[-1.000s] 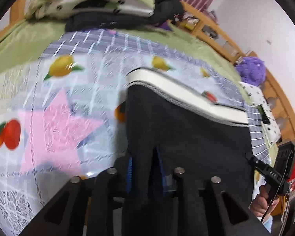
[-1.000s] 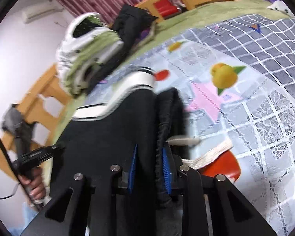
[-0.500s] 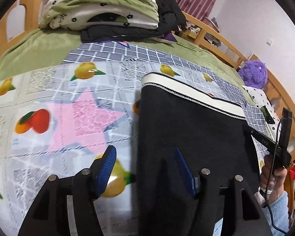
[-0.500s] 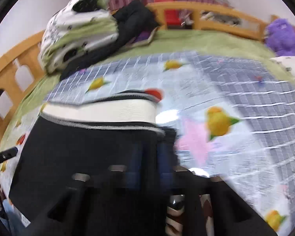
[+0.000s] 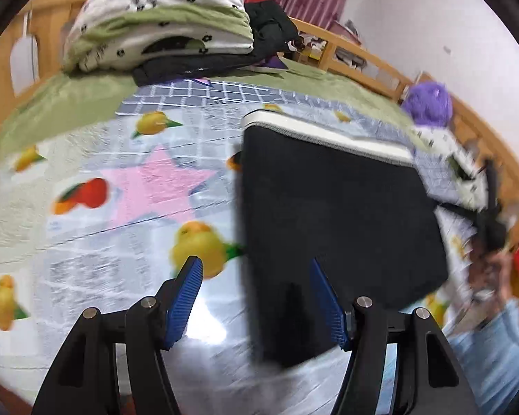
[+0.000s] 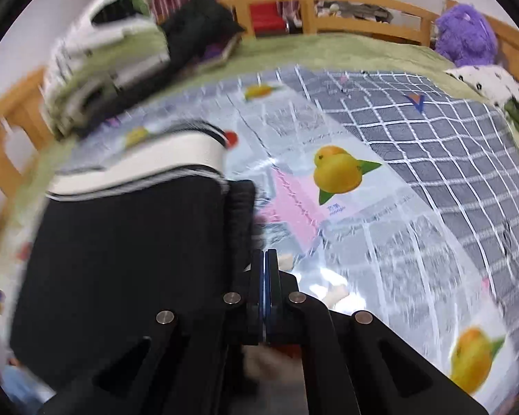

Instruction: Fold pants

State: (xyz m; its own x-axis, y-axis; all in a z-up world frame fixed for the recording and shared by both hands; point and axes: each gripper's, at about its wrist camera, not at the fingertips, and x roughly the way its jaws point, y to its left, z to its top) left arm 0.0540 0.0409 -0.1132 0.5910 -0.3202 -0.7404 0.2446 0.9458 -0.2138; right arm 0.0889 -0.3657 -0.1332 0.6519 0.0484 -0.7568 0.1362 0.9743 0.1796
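Note:
The black pants (image 5: 335, 214) with a white waistband lie folded flat on the fruit-print cover (image 5: 121, 207) of the bed. My left gripper (image 5: 256, 297) is open and empty, raised above the pants' near left edge. In the right wrist view the pants (image 6: 128, 259) lie to the left, waistband at the far end. My right gripper (image 6: 265, 276) is shut with its blue pads pressed together and nothing between them, just off the pants' right edge.
A pile of folded bedding and dark clothes (image 5: 176, 34) lies at the head of the bed. A purple plush toy (image 6: 467, 31) sits by the wooden bed rail (image 6: 346, 3). The grey checked part of the cover (image 6: 449, 159) lies to the right.
Both grippers have let go of the pants and pulled back. The left opened wide and rose. The right released the fabric and closed empty. The pants now lie flat.

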